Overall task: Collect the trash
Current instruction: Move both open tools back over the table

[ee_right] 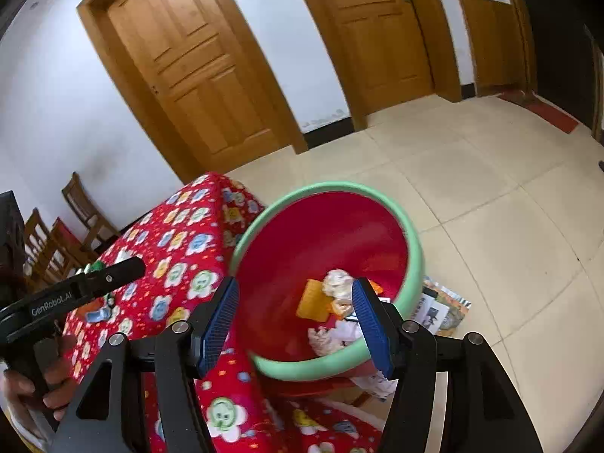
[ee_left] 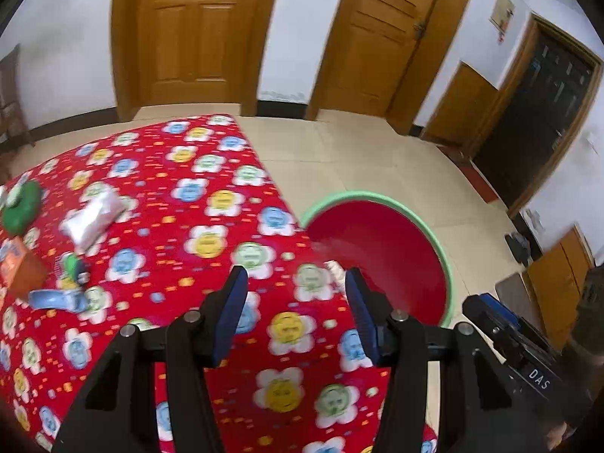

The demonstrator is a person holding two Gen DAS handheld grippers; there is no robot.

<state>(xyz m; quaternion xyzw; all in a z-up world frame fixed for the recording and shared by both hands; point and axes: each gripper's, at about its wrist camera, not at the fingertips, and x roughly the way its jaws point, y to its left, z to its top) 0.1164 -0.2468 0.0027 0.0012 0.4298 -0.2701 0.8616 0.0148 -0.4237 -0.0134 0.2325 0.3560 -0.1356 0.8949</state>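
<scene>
A: The left gripper (ee_left: pixel 296 283) is held tilted down over the corner of the table (ee_left: pixel 211 234), its blue pads (ee_left: pixel 234 313) spread apart with nothing caught between them.

B: And the right gripper (ee_right: pixel 294 298) is angled down over the red basin (ee_right: pixel 339 366), jaws likewise parted, nothing pinched. The basin with its green rim is seen standing on the floor (ee_right: pixel 490 196), right against the table's side.

A: Trash is already seen inside it: crumpled paper (ee_right: pixel 336 281), an orange packet (ee_right: pixel 313 300) and more white scraps (ee_right: pixel 332 336) near the front wall.

B: Something pale shows at the table edge by the left gripper's right pad; it may be a paper wad, though the blur leaves that unsettled.

A: On the flowered red cloth, well to the left, a white tissue pack (ee_left: pixel 92 219) is laid, with a green lid-like thing (ee_left: pixel 22 205) beyond it.

B: Nearer, an orange box (ee_left: pixel 20 270), a small green and blue item (ee_left: pixel 73 264) and a blue piece (ee_left: pixel 56 298) are grouped together.

A: From the right view, a hand (ee_right: pixel 22 389) is seen wrapped round the left gripper's handle at the lower left.

B: Papers (ee_right: pixel 441 305) are spread on the floor just behind the basin. Two wooden doors (ee_right: pixel 196 71) are shown in the far wall, and chairs (ee_right: pixel 83 211) are stood past the table.

A: Nothing is placed between either gripper and the basin.
</scene>
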